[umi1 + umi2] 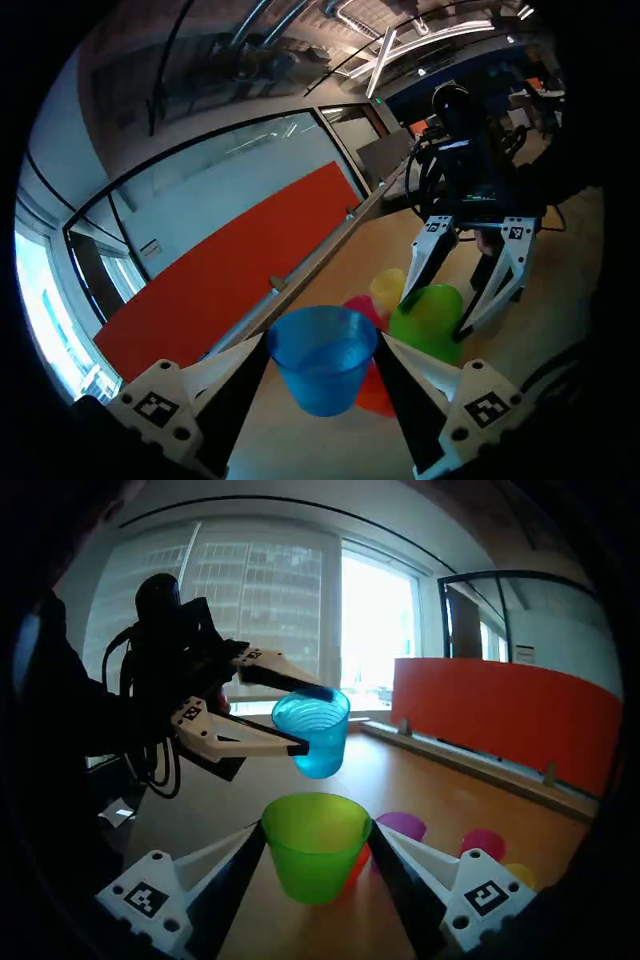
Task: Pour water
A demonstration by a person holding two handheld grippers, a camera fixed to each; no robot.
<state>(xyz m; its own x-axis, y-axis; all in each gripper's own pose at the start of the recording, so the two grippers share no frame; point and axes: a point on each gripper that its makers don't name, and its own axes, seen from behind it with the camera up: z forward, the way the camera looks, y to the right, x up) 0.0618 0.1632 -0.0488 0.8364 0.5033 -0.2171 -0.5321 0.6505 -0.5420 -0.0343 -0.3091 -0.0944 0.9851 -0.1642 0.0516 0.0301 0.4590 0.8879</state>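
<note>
My left gripper (322,352) is clamped on the blue cup (322,372), 1 finger pressing each side of its wall just under the rim. In the right gripper view this cup hangs in the air, above and a little beyond the green cup (314,856). Its long axis, rim to base, leans off vertical, with the mouth tipped toward the green cup so that I can see down onto the rings inside. In the left gripper view a darker band low inside the cup may be water; I cannot tell for sure.

My right gripper (316,836) grips the green cup the same way, both fingers tight against its sides. That cup stands upright, mouth straight up, long axis vertical. Whether its base rests on the table (448,796) I cannot tell.

Close behind the green cup, 4 more cups crowd the wood. An orange cup (358,866) is just beside the green cup, with a purple cup (402,826) near it. A pink cup (482,842) and a yellow cup (520,874) stand farther along. Beyond them a low rail marks the table's far edge, backed by an orange panel (512,712). Bare tabletop lies open toward the windows (376,624), and there is free air between the 2 held cups.
</note>
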